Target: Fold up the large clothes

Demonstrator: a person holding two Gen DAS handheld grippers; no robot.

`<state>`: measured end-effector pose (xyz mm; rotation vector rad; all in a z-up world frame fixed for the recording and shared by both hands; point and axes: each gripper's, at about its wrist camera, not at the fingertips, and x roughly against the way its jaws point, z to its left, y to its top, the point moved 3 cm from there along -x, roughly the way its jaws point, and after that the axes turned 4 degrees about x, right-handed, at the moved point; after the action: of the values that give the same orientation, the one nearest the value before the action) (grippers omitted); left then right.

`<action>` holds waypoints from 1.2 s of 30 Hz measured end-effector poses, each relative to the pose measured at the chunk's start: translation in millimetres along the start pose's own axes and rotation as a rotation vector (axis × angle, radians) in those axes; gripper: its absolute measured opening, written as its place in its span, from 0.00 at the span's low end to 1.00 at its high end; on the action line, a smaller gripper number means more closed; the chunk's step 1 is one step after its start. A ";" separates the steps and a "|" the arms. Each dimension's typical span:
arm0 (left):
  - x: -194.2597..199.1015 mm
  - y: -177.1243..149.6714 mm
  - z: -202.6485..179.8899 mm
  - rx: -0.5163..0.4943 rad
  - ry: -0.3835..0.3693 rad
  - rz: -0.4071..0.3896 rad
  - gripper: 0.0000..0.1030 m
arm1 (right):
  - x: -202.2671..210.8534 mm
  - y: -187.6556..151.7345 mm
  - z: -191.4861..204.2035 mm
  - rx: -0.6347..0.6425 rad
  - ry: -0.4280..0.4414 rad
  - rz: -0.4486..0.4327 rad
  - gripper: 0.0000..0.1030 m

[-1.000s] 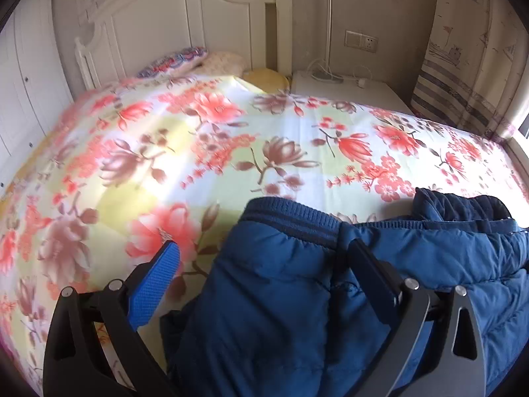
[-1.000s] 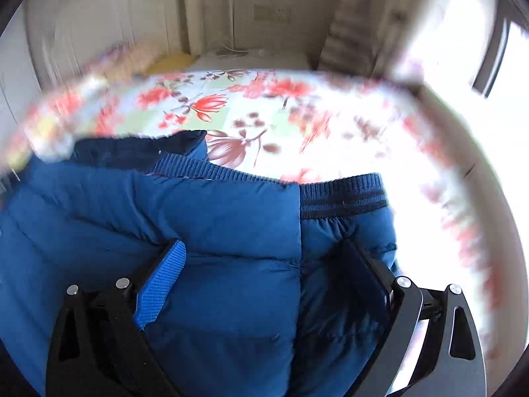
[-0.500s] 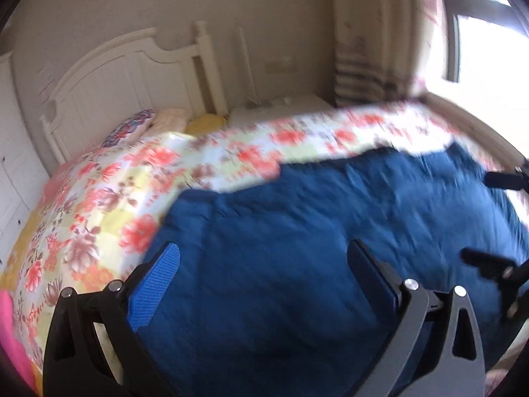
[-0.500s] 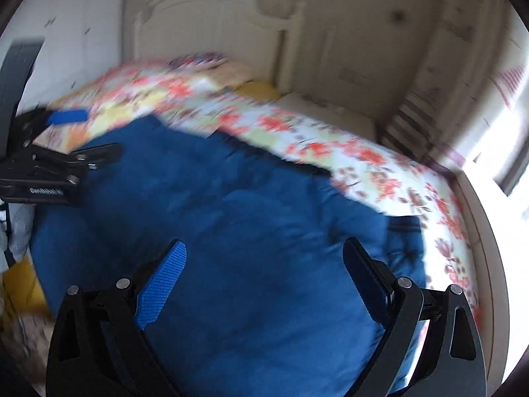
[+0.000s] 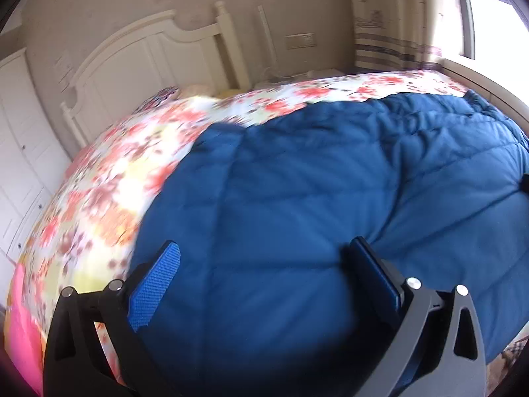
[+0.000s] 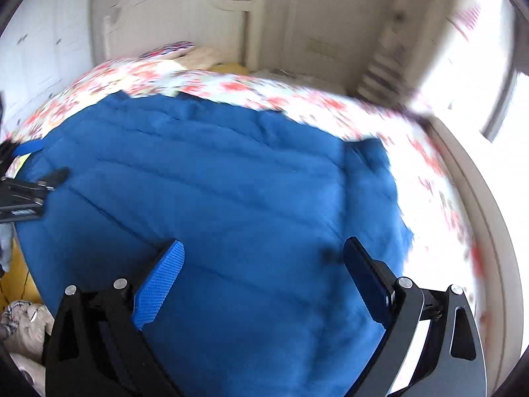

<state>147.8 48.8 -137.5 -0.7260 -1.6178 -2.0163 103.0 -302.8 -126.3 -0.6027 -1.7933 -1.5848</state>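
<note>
A large blue padded jacket [image 5: 297, 182] lies spread flat across the floral bedspread [image 5: 109, 192], filling the near half of the bed. In the left wrist view my left gripper [image 5: 264, 261] hovers open over the jacket's near left part, with nothing between its fingers. The right wrist view shows the same jacket [image 6: 231, 182], with my right gripper [image 6: 261, 258] open above its near right part. The left gripper [image 6: 46, 162] also shows there at the far left edge, open. A dark tip of the right gripper [image 5: 524, 183] pokes in at the right edge.
A white headboard [image 5: 158, 43] and pillows [image 6: 185, 51] stand at the far end of the bed. White wardrobe doors [image 5: 20, 152] line the left side; a bright window [image 6: 509, 106] and a striped curtain [image 5: 390, 43] are on the right. Crumpled cloth [image 6: 20, 327] lies low on the left.
Both grippers have drawn back and up from the jacket's ribbed hem, and both stayed open. The whole jacket now lies spread out in view.
</note>
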 end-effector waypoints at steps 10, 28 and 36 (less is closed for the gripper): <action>-0.8 -10.3 11.8 0.034 0.007 0.012 0.98 | 36.9 12.7 48.8 0.069 0.003 -0.142 0.87; -3.9 -12.5 14.4 0.043 -0.015 0.016 0.98 | 33.3 -48.8 12.1 -0.031 0.028 -0.106 0.87; 47.2 -7.0 -17.9 0.010 -0.109 -0.055 0.97 | 32.7 -52.9 10.9 -0.050 0.011 -0.109 0.89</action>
<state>105.3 31.7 -115.0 -0.8091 -1.7253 -2.0376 41.1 -303.3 -138.7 -0.5261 -1.8095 -1.7069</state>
